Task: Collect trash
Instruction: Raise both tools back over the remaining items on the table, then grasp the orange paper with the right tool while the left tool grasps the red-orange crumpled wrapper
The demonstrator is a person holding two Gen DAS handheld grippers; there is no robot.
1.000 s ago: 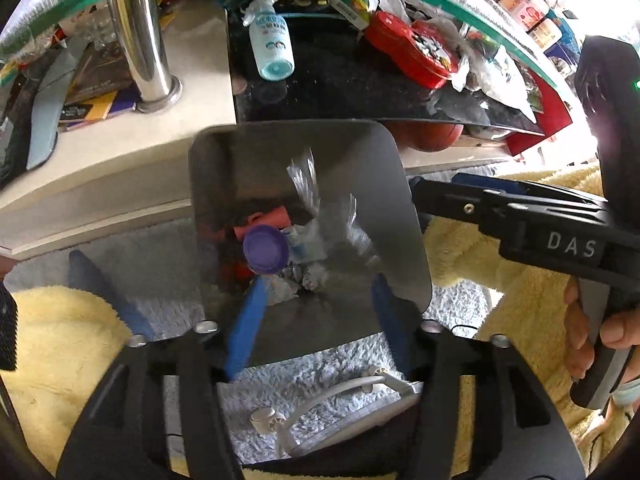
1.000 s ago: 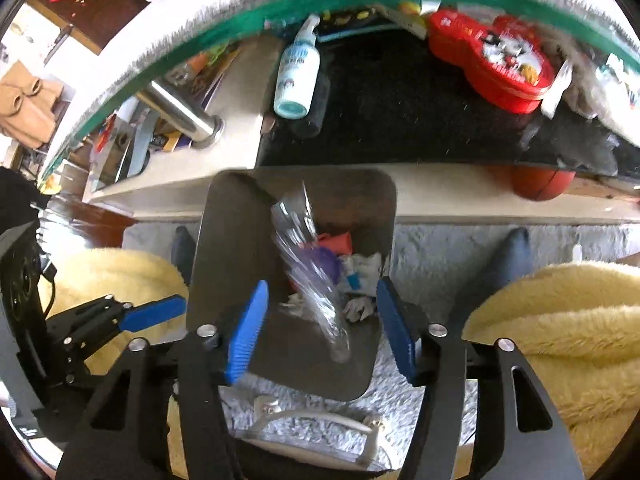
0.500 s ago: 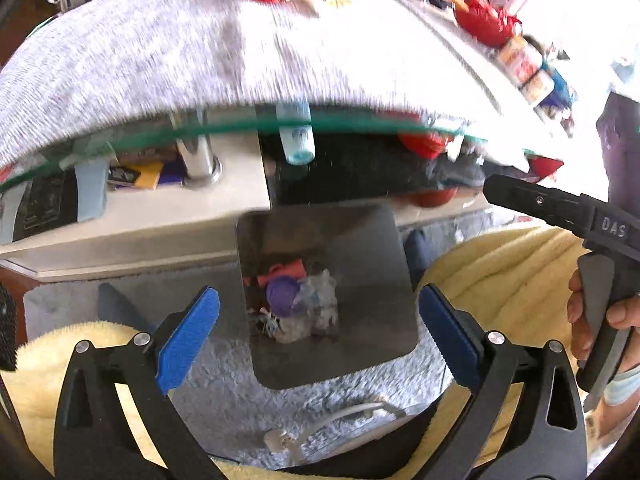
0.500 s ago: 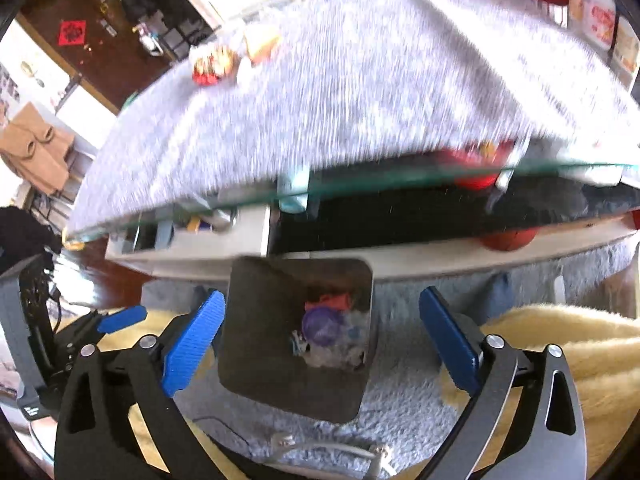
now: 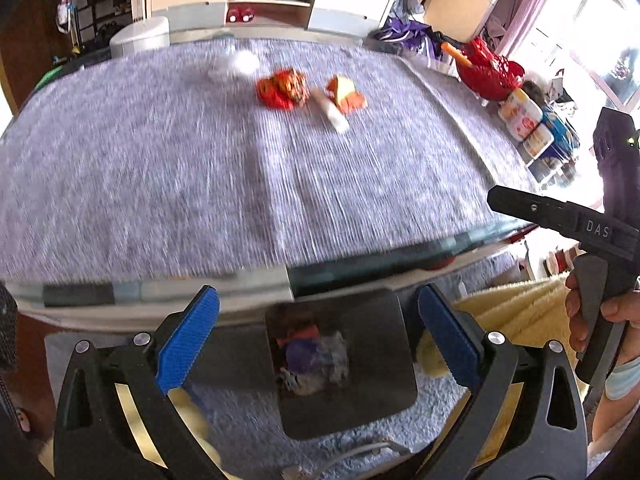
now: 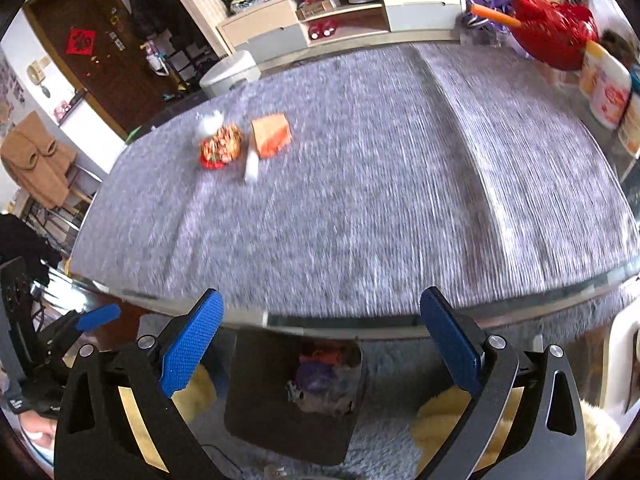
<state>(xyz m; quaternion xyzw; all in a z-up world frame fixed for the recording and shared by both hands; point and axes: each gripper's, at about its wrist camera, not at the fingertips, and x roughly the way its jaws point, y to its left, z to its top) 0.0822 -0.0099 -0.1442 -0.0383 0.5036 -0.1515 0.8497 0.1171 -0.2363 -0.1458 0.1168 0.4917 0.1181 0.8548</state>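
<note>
Dark bin (image 5: 352, 408) on the floor carpet below the table's near edge holds a purple lid (image 5: 303, 354), an orange scrap and crumpled wrap. Left gripper (image 5: 318, 354) and right gripper (image 6: 320, 354): jaws wide apart, empty. Red wrapper (image 6: 221, 148) and orange carton (image 6: 272, 134) lie toward the table's far edge.

Most of the grey-covered worktop (image 6: 360, 200) is left bare, so a wide passage is offered across its near and middle parts. Its far left part is taken up by a close cluster: a red wrapper (image 6: 221, 146), an orange packet (image 6: 272, 134) and a white tube (image 6: 251, 166). The right edge is crowded by a red basket (image 6: 556, 32) and canisters (image 6: 604, 88). Below the glass rim, the dark bin (image 5: 340, 360) stands open-topped between yellow cushions (image 5: 516, 312).
</note>
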